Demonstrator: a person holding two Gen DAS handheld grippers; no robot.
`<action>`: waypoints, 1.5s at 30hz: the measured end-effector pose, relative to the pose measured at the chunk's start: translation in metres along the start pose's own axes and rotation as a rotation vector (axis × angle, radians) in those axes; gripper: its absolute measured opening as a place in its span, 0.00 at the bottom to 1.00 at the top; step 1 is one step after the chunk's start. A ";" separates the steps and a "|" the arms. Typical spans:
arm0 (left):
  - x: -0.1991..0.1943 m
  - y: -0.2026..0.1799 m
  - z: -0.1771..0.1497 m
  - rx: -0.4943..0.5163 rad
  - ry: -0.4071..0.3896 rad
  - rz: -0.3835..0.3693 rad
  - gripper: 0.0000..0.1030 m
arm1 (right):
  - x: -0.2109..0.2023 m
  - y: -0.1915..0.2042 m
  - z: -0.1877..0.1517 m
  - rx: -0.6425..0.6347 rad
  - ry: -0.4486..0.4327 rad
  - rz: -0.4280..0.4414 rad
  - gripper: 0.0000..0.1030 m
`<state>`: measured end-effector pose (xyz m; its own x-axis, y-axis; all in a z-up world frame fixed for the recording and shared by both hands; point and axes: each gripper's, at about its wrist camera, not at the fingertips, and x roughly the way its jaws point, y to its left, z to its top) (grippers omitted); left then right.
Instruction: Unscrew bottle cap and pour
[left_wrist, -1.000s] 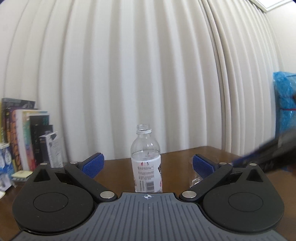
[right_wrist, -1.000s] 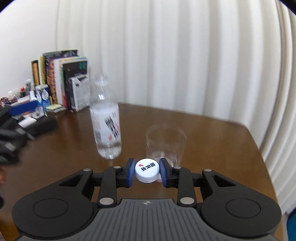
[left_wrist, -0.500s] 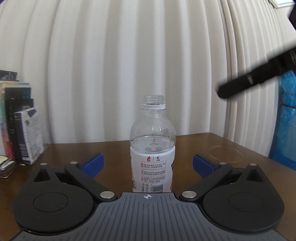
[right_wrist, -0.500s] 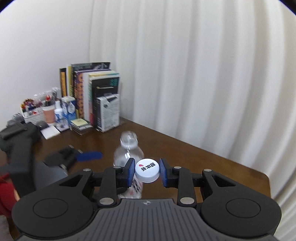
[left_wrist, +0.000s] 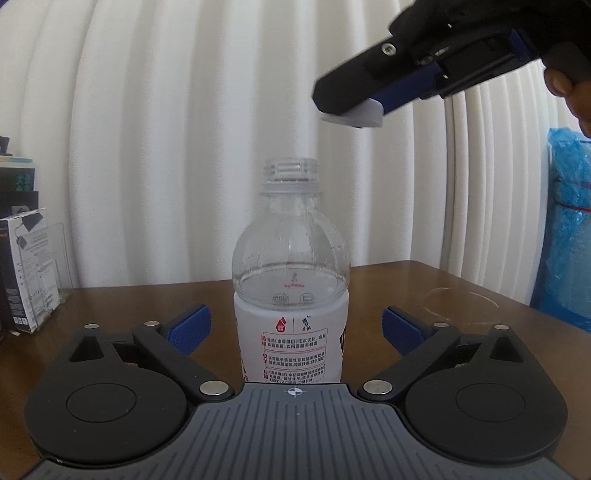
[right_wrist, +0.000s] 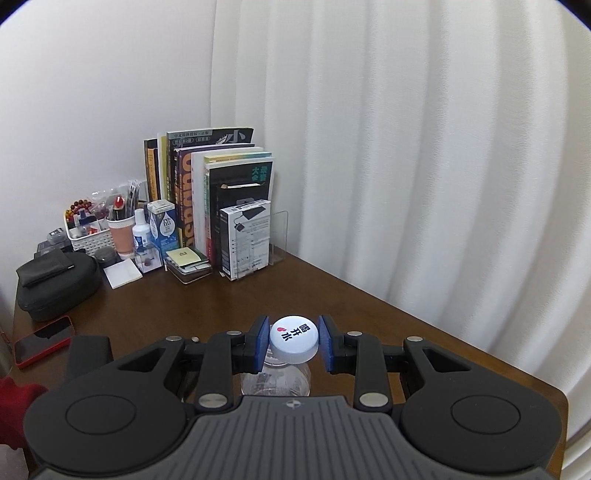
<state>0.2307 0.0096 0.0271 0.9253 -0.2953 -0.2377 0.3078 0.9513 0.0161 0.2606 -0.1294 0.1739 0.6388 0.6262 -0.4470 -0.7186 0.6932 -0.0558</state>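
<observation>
A clear water bottle (left_wrist: 291, 280) with a white label stands uncapped on the brown table (left_wrist: 147, 306), partly filled. My left gripper (left_wrist: 293, 328) is open, its blue pads on either side of the bottle and apart from it. My right gripper (right_wrist: 293, 341) is shut on the white bottle cap (right_wrist: 293, 338). It holds the cap above the bottle, whose shoulder (right_wrist: 275, 380) shows just beneath. In the left wrist view the right gripper (left_wrist: 369, 110) with the cap (left_wrist: 351, 118) hovers above and right of the open bottle neck (left_wrist: 290, 171).
A glass rim (left_wrist: 460, 301) shows faintly on the table right of the bottle. Books (right_wrist: 221, 192), a white box (right_wrist: 245, 240), a basket of small items (right_wrist: 92, 229), a black case (right_wrist: 55, 284) and a red phone (right_wrist: 42, 339) sit at the left. A blue bag (left_wrist: 567, 229) is at far right.
The right gripper carried the cap up and over to above the bottle. The left gripper moved closer to the bottle, still open.
</observation>
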 end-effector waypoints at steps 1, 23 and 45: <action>0.001 0.000 -0.001 0.003 0.002 -0.001 0.83 | 0.002 0.000 0.000 -0.004 0.000 0.004 0.30; 0.008 0.004 0.000 -0.012 0.015 -0.021 0.57 | 0.021 0.008 0.005 -0.086 0.036 0.060 0.30; 0.006 0.002 0.000 -0.004 0.014 -0.026 0.57 | 0.032 -0.006 0.000 -0.091 0.056 0.137 0.30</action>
<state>0.2373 0.0101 0.0261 0.9138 -0.3186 -0.2519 0.3306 0.9438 0.0056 0.2852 -0.1131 0.1595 0.5187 0.6898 -0.5051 -0.8214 0.5660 -0.0707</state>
